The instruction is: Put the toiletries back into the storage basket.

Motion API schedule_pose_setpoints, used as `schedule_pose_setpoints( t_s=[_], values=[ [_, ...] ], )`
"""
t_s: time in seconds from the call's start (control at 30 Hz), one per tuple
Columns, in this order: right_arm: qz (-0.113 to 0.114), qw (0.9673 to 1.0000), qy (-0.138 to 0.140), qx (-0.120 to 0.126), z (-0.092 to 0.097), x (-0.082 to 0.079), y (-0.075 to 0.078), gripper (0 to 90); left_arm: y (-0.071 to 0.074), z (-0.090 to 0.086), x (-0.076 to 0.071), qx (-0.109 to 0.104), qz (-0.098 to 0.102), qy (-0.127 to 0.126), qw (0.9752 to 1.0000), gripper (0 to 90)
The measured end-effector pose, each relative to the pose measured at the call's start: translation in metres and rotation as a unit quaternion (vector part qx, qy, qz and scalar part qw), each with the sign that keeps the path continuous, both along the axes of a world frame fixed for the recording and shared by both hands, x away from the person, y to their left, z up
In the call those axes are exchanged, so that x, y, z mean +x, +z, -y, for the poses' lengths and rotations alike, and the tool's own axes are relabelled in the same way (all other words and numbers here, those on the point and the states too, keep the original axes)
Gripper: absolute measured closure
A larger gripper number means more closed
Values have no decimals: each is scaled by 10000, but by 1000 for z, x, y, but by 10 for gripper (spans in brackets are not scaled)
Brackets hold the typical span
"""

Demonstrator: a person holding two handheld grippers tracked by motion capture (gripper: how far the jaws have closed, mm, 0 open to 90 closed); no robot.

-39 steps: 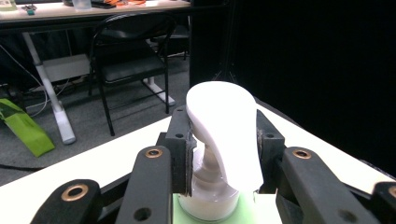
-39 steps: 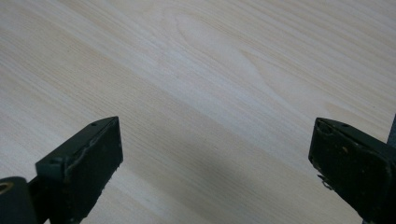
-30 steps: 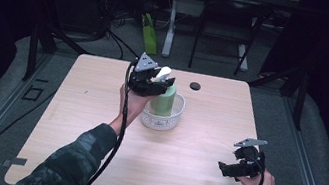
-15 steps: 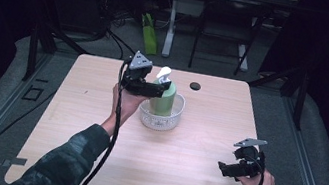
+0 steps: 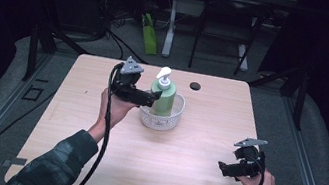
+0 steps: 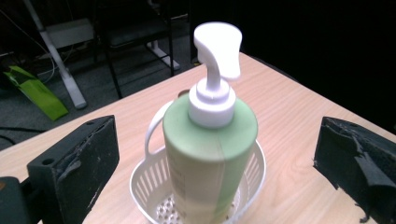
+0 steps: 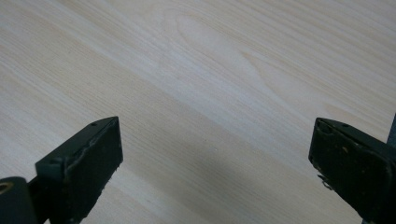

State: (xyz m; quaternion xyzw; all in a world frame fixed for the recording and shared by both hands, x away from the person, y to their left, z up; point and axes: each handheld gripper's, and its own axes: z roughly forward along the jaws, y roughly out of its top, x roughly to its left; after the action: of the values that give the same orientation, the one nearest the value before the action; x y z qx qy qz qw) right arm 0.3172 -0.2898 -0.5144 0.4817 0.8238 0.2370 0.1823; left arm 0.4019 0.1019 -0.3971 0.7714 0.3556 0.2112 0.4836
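Looks like we've got the green pump bottle (image 6: 210,154) standing upright in the little white basket (image 5: 174,117) mid-table, left gripper (image 5: 150,100) jaws spread wide beside it, right gripper (image 5: 222,168) also wide open over bare table (image 7: 196,84), holding nothing.

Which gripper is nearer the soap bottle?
Left. The left gripper is right beside the bottle, jaws open around it; the right gripper is far off near the table's front right.
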Motion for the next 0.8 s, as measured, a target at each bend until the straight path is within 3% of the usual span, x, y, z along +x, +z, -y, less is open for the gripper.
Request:
schedule_pose_setpoints(
  t_s=[0.43,0.8],
  values=[
    [-4,10000,21,-22,-1,0,0,23,-24,-27,-33,87,-58,115,9999,0],
    [8,10000,23,-39,-2,0,0,23,-56,-48,-57,180,-320,254,9990,0]
  ],
)
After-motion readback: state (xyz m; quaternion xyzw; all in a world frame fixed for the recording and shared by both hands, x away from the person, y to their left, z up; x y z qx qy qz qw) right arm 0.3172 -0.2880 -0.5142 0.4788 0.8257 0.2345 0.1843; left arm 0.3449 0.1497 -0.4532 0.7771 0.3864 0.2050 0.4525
